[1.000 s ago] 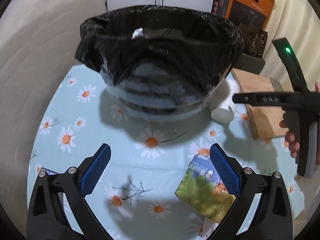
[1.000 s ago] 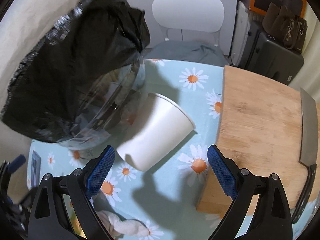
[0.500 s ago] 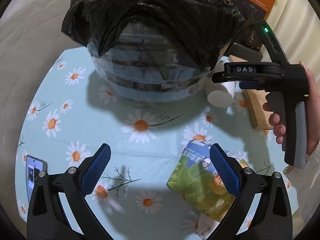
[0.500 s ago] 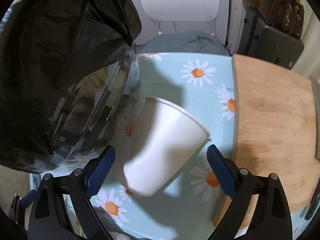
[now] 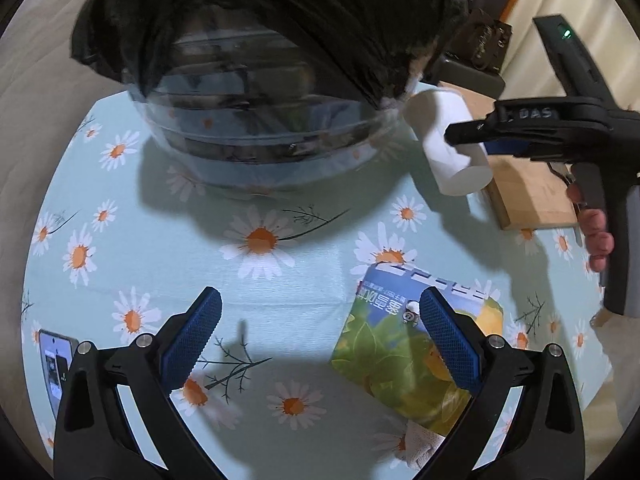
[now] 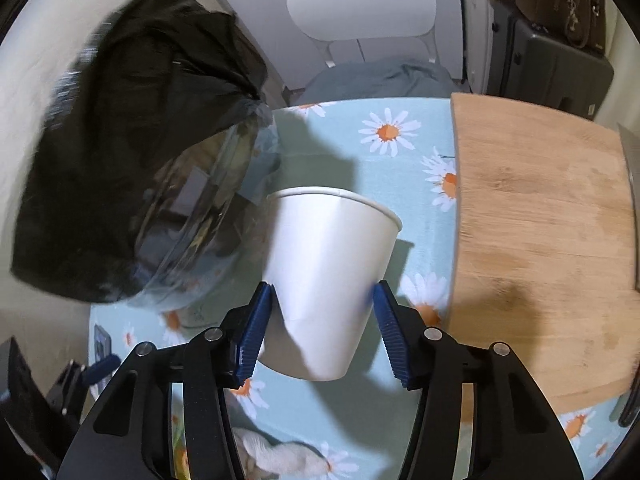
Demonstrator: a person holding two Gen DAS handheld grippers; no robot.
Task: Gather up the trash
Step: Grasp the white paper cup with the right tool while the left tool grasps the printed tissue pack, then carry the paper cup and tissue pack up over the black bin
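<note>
**Right claw closes on the paper cup; the rest of the trash still lies out**

On the counter (image 5: 304, 288), under its pale blue daisy-print cloth, most of the job looks still ahead. The clear round plastic bin lined with a black bag (image 5: 264, 132) stands at the far side, its rim too high here to show what is inside. Three pieces of trash remain outside it: a white paper cup (image 6: 332, 276), a flattened green and blue printed carton (image 5: 404, 344) and a crumpled white tissue (image 6: 280, 456) at the near edge.

The right claw (image 6: 320, 328) is the one at work. Its jaws are closing around the lower body of the paper cup, which lies tilted with its rim toward the bin. The blue pads (image 6: 256, 328) sit on either side of the cup: the right one appears to touch its wall and the left stands just beside it, with no dent showing, so I judge the grip not yet firm. The cup is just beside the bin and close to the left edge of a light wooden cutting board (image 6: 540, 240).

The left claw (image 5: 320, 348) hangs wide open above the counter and holds nothing. Its right pad overlaps the carton in the view, but whether it touches I cannot tell; the carton lies flat, near and to the right. A small phone (image 5: 56, 364) rests at the near left edge of the cloth.

What remains, by my reading: secure the cup, carry it over the bin's rim, then deal with the carton and tissue.
</note>
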